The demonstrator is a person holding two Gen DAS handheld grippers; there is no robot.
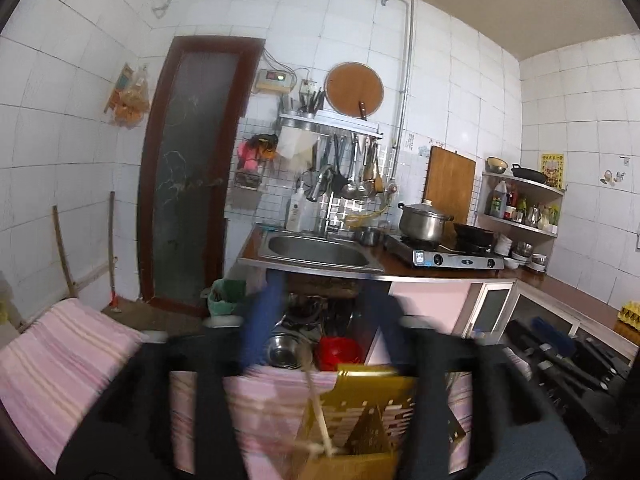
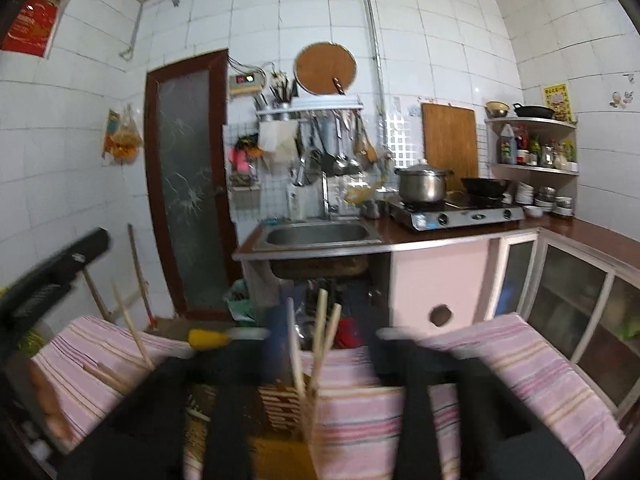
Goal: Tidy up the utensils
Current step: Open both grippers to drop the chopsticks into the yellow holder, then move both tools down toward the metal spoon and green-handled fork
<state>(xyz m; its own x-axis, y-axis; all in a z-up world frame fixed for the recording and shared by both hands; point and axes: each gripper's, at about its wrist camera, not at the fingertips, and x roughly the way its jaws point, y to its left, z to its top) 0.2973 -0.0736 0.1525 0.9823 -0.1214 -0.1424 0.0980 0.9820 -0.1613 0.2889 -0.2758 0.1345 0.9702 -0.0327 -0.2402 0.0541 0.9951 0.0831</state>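
Chopsticks (image 1: 318, 412): in your left wrist view, one leans at six o'clock in the gold holder (image 1: 360, 420) between the left gripper's (image 1: 320, 320) empty, wide-open fingers, while your right view shows three upright at six, the right gripper (image 2: 328, 340) likewise spread, gripping nothing

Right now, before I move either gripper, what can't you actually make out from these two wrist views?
- Gold holder: left wrist view, motion-blurred, its base cut off by the bottom edge.
- Chopsticks: right wrist view, blurred; count unclear, and the slatted holder hides their lower ends.
- Whether either gripper's jaws touch anything: blurred in both views.
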